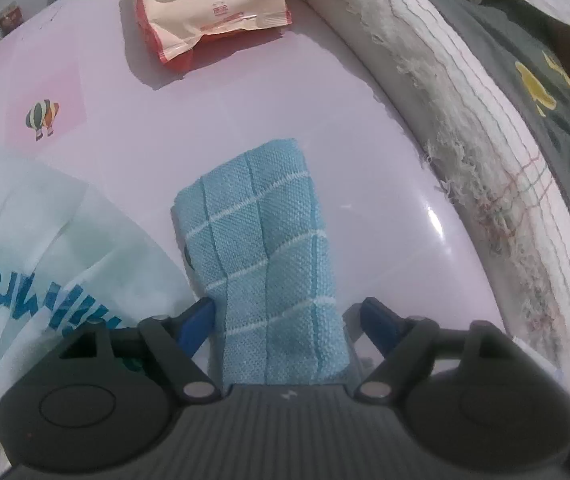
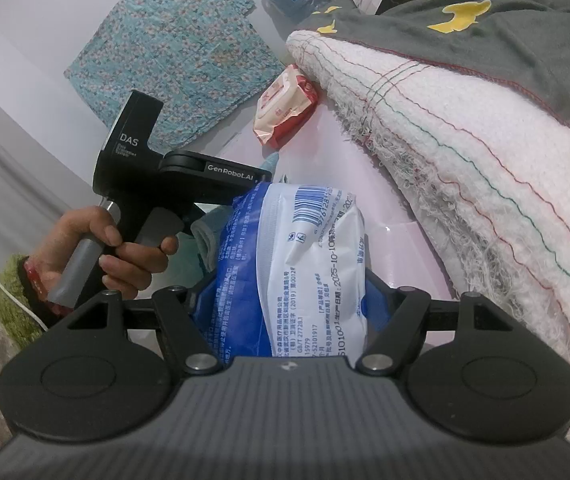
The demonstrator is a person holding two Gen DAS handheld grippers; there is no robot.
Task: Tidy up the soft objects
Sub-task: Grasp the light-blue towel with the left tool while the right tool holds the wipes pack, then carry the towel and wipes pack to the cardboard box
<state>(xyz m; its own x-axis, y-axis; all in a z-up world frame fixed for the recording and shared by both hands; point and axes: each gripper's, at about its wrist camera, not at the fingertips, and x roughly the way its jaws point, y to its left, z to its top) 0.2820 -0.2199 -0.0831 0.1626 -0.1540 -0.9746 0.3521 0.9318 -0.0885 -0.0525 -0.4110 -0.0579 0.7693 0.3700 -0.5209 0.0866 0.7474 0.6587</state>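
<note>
A folded light-blue checked cloth (image 1: 269,248) lies on the pale pink surface (image 1: 213,116). My left gripper (image 1: 287,316) points down over it and stands open: the cloth's near end is between the blue fingertips (image 1: 199,318), with a gap on the right side. In the right wrist view my right gripper (image 2: 291,296) is shut on a white and blue plastic pack (image 2: 305,256), which stands up between its fingers. The same pack shows at the lower left of the left wrist view as a white pack with blue print (image 1: 45,264).
A peach and red wet-wipes pack (image 1: 205,0) (image 2: 285,104) lies farther back. A frayed white towel (image 1: 465,140) (image 2: 465,168) and dark grey fabric with yellow shapes (image 2: 505,12) bound the right side. A teal floral cloth (image 2: 173,48) hangs behind. A hand (image 2: 125,248) holds the left gripper's handle.
</note>
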